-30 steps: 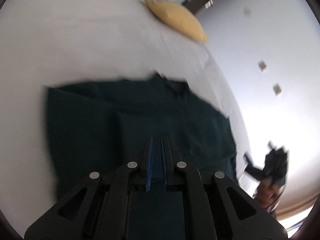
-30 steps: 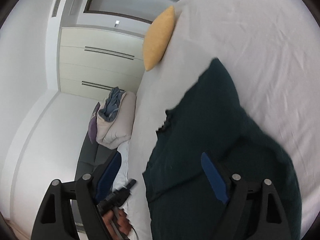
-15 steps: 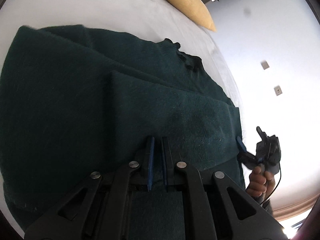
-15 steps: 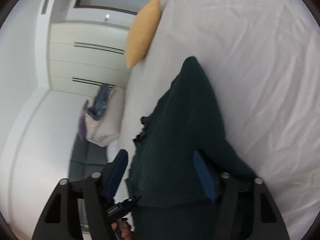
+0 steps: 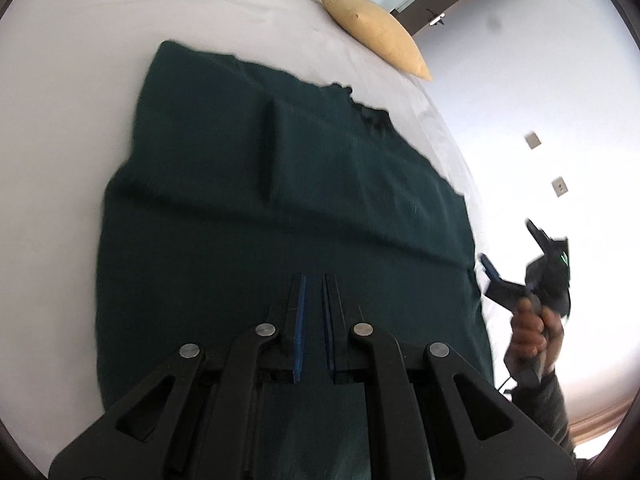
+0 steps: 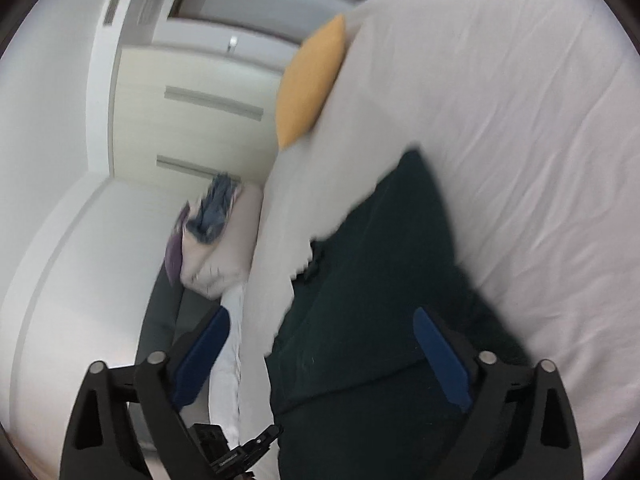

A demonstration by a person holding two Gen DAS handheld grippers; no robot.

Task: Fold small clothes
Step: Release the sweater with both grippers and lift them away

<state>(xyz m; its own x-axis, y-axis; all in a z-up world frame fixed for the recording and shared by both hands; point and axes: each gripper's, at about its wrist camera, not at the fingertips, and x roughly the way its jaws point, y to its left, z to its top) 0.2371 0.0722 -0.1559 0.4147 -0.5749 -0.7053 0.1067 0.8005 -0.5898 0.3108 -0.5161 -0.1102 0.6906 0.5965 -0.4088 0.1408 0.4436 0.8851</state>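
A dark green garment [image 5: 280, 200] lies spread on the white bed [image 5: 80, 80], with a fold line running across its middle and its neckline at the far edge. My left gripper [image 5: 314, 280] hovers over its near part with the blue pads shut. The frames do not show whether cloth is pinched. My right gripper [image 6: 322, 316] is at the garment's [image 6: 380, 280] edge by the bed's side. Its jaws are opening wide, and the cloth lies below and between the fingers with no pad pressing on it. The left wrist view shows a hand [image 5: 528, 332] holding it.
A yellow pillow [image 5: 376, 36] lies at the bed's far corner, also visible as the yellow pillow [image 6: 312, 84] in the right wrist view. Beside the bed stands a grey sofa with a heap of clothes [image 6: 212, 232]. White wardrobe doors [image 6: 192, 112] stand behind it. The bed sheet [image 6: 520, 120] stretches away past the garment.
The left view has pulled back from the garment, so more white sheet shows on the left. The right jaws narrowed, then spread wider.
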